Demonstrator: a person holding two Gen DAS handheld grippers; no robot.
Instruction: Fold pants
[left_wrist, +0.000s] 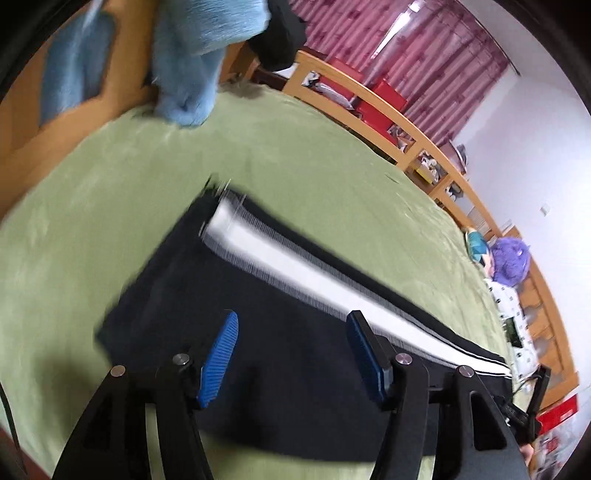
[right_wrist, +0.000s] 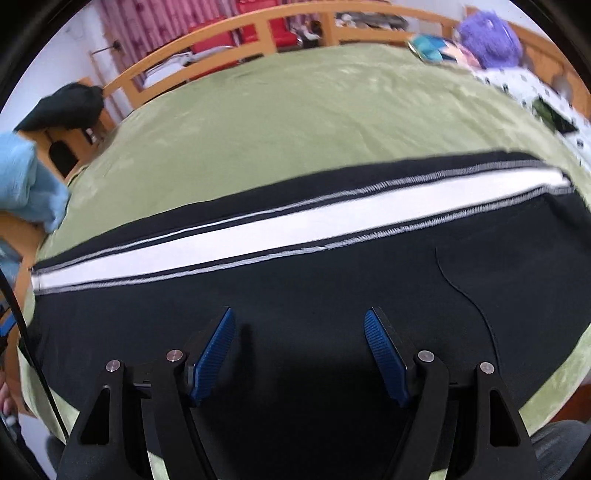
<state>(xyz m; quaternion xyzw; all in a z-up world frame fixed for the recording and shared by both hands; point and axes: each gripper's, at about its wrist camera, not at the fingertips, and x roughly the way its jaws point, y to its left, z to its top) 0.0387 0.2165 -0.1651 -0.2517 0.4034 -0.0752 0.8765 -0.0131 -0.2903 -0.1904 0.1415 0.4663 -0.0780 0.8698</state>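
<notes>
Black pants (left_wrist: 258, 354) with a broad white side stripe (left_wrist: 295, 266) lie flat and lengthwise on a green bed cover (left_wrist: 110, 206). My left gripper (left_wrist: 291, 328) hovers over the black cloth near one end, its blue pads (left_wrist: 221, 350) apart with nothing between them. In the right wrist view the same pants (right_wrist: 314, 295) spread across the frame, the white stripe (right_wrist: 280, 225) running along the far side. My right gripper (right_wrist: 299, 328) stands open above the black cloth, its pads (right_wrist: 384, 354) wide apart and holding nothing.
A light blue garment (left_wrist: 192, 66) lies at the far edge of the bed, also seen as blue cloth (right_wrist: 26, 181). A wooden bed rail (left_wrist: 388, 114) runs along the far side. A purple plush toy (left_wrist: 511, 262) and patterned bedding sit by the headboard. Dark clothing (right_wrist: 66, 107) hangs on a chair.
</notes>
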